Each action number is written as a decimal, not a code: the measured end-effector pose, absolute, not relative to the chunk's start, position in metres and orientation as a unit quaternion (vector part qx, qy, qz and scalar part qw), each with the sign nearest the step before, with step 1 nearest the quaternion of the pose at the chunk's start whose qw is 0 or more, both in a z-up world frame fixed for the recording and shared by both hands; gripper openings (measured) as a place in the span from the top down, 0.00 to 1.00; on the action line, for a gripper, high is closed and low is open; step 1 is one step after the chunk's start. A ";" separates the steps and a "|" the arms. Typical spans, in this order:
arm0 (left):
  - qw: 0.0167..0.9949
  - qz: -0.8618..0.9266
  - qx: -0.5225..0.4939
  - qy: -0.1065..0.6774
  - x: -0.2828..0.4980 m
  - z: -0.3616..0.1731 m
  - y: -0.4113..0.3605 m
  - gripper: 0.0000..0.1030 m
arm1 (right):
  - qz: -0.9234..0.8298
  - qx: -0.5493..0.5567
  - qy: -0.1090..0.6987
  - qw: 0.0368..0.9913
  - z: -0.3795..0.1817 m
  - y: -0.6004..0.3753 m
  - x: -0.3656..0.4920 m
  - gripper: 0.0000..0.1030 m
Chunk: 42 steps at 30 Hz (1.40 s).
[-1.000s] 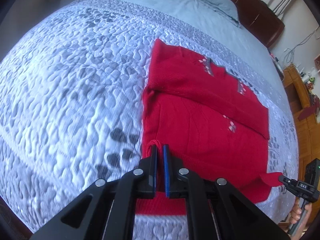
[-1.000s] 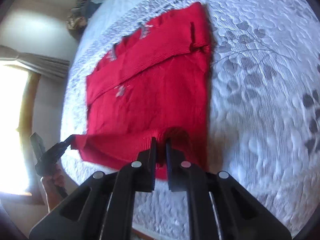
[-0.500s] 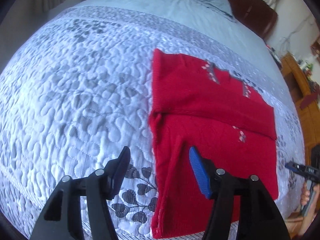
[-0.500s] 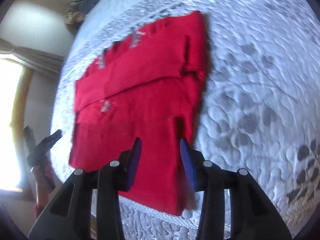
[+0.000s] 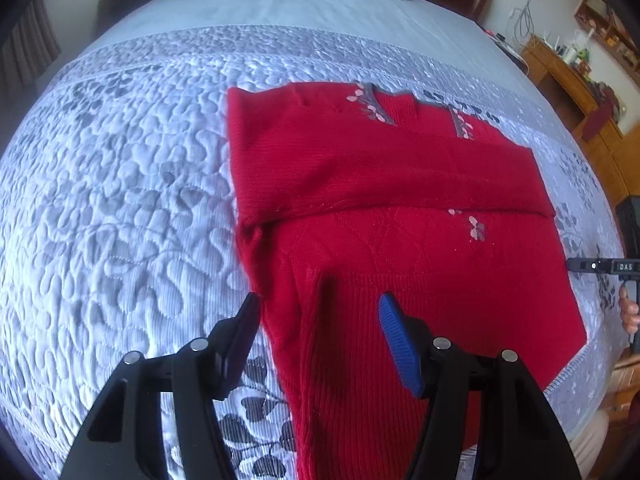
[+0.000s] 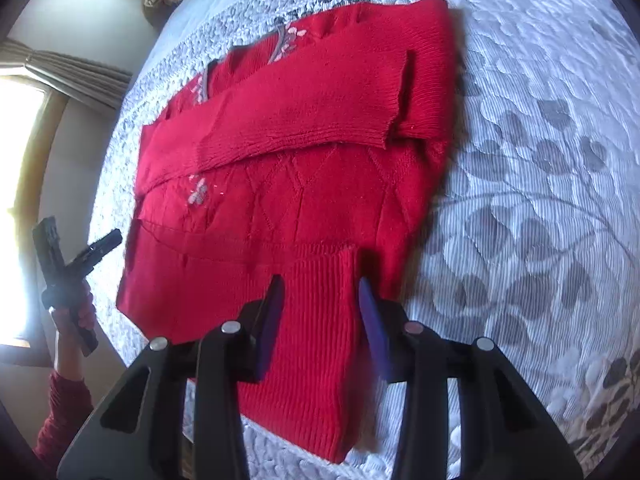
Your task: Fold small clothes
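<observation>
Both claws open, nothing gripped. Left claw sits spread over the ribbed hem at the sweater's near left corner, one finger over the quilt, the blue-padded one over the knit; we can't tell if the tips touch the fabric. Right claw is spread around the ribbed cuff strip at the near right side. The red sweater lies flat on the bed quilt, neckline at the far end, both sleeves laid across the chest, hem at the near edge of the bed. Looks to us like the sleeve stage is done and the hem-to-shoulder fold is the step in hand. To do it well: we'd pinch each bottom corner through both layers, not just the top knit, and bite deep enough into the ribbing that the loose weave doesn't slip out. Close both sides evenly so the hem stays straight. Lift only enough to clear the body, carry both corners forward at matched pace, and land the hem on the sleeve band just short of the collar trim. Main risk in our view: the folded sleeves drag or bunch when the body lifts, and the right cuff flips. Release only once the fabric rests flat.
</observation>
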<state>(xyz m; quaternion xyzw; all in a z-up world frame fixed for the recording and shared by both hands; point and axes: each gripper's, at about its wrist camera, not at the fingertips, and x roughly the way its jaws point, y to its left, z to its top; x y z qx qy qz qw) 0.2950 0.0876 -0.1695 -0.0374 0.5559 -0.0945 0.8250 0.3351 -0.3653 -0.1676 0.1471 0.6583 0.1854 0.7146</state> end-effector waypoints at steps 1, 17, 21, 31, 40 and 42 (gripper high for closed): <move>0.825 -0.096 -0.033 0.556 0.296 -0.170 0.086 0.40 | 0.184 0.141 0.660 0.715 -0.169 -0.364 0.337 0.62; 0.829 -0.106 0.025 0.549 0.293 -0.180 0.076 0.95 | 0.230 0.118 0.621 0.740 -0.155 -0.352 0.324 0.96; 0.842 -0.114 0.007 0.527 0.289 -0.160 0.082 0.96 | 0.240 0.133 0.601 0.751 -0.135 -0.359 0.321 0.96; 0.878 -0.101 -0.038 0.466 0.307 -0.107 0.096 0.96 | 0.244 0.141 0.556 0.782 -0.085 -0.372 0.338 0.97; 0.893 -0.068 -0.047 0.443 0.406 -0.082 0.095 0.96 | 0.199 0.128 0.552 0.799 -0.063 -0.375 0.430 0.97; 0.896 -0.057 -0.050 0.439 0.426 -0.081 0.095 0.96 | 0.187 0.126 0.555 0.800 -0.064 -0.376 0.453 0.97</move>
